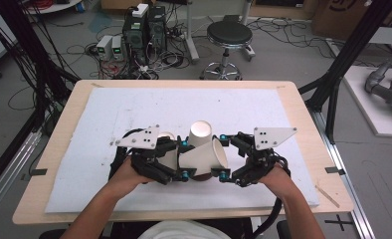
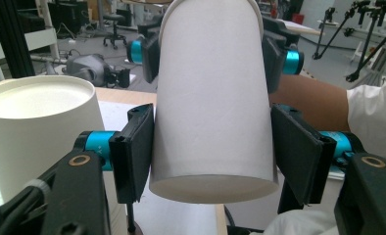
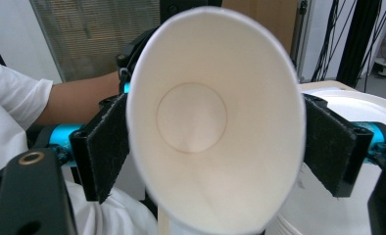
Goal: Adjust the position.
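Paper cup (image 3: 215, 122) clamped by both fingers, mouth facing right gripper view, second cup (image 2: 39, 127) beside.

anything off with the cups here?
Yes: the paper cup lies on its side in mid-air, gripped by both the left gripper and right gripper. Its mouth is squeezed oval. Another cup stands upside down behind.

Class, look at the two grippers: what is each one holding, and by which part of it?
Both grip one paper cup lying on its side. The left gripper clamps its side wall near the base; the right gripper clamps its side wall near the open rim.
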Motion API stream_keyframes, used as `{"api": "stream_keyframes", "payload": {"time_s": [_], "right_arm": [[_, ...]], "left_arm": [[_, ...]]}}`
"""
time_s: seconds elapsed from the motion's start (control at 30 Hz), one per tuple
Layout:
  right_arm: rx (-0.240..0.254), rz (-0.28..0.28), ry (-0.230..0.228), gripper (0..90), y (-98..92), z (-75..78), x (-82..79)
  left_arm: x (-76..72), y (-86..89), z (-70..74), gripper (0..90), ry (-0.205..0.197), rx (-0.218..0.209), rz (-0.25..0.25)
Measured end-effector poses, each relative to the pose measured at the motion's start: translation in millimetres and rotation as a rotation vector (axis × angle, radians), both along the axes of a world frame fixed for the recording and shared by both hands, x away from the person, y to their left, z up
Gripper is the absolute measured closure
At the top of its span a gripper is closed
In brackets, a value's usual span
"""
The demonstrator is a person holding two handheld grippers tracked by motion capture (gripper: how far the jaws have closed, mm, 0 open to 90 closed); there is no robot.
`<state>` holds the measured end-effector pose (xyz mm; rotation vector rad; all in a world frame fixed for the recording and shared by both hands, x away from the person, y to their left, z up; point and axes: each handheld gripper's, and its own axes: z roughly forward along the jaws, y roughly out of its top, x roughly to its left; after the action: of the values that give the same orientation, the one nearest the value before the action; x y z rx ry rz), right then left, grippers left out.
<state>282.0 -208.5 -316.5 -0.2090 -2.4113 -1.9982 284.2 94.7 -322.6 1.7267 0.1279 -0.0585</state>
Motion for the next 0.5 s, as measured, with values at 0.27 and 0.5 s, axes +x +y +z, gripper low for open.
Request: {"api": "stream_keyframes", "payload": {"time_s": [0.27,0.5], "right_arm": [[-0.008,0.003,-0.024,31.7,-2.7,4.8,-0.4],[-0.027,0.008,-0.030,32.6,-2.5,7.2,-1.4]], "left_arm": [[-3.2,-7.0,-2.3,35.7,-0.016,0.031,-0.001],[-3.7,-9.3,-3.3,35.5,-0.014,0.053,-0.008]]}}
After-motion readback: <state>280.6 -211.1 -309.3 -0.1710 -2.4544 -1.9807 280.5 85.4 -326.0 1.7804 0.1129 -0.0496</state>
